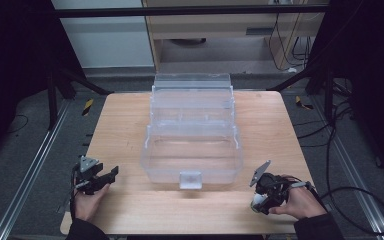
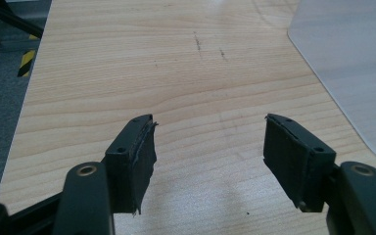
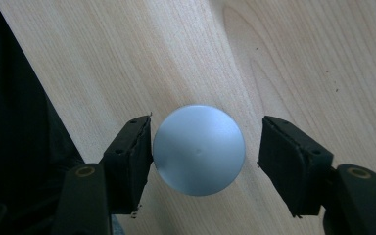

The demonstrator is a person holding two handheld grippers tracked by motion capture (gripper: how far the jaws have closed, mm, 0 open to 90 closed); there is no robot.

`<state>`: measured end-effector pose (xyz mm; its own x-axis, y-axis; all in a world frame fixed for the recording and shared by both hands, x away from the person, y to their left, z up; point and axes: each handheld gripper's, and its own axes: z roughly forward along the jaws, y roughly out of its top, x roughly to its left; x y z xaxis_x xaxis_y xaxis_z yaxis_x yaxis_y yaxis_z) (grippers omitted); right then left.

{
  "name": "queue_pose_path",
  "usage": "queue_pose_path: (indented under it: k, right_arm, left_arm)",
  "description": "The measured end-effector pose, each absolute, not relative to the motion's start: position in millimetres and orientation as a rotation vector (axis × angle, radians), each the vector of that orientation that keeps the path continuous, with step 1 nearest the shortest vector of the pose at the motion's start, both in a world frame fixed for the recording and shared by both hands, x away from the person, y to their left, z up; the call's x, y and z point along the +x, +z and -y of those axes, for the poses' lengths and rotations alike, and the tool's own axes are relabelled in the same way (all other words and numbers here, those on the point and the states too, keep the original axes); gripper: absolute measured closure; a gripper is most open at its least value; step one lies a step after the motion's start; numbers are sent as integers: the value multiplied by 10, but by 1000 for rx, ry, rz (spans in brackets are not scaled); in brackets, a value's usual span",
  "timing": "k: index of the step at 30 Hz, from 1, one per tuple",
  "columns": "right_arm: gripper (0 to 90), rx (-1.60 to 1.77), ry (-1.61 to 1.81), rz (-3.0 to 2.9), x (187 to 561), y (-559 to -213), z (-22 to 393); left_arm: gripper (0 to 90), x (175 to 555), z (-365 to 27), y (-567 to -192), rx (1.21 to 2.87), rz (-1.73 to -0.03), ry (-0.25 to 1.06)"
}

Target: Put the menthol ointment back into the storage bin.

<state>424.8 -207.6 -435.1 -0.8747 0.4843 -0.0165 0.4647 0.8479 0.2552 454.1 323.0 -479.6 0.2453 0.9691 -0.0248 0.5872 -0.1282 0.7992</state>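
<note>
Flanking clear tiered box (image 1: 192,135) on desk (image 1: 120,120): both hand-held grippers. Left hand-held gripper (image 2: 209,147) spread, nothing between jaws. Right gripper view: right hand-held gripper (image 3: 203,147) spread around round grey-white object (image 3: 199,149), left pad touching or nearly.

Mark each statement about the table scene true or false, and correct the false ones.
1. A round pale object sits between the right gripper's jaws. True.
2. The left gripper holds a cup. False: nothing is between its open jaws.
3. The clear plastic box stands mid-table with its tiers open. True.
4. The right gripper is inside the box. False: it is near the table's front edge, apart from the box.
</note>
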Motion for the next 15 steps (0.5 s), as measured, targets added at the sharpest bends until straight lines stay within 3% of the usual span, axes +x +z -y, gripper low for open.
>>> queue_pose_path:
  k: [15]
  right_arm:
    - [478,744,305,-2997,4291,-4424,2022]
  left_arm:
    - [361,4541,-3232,-4794,1810,-1428,687]
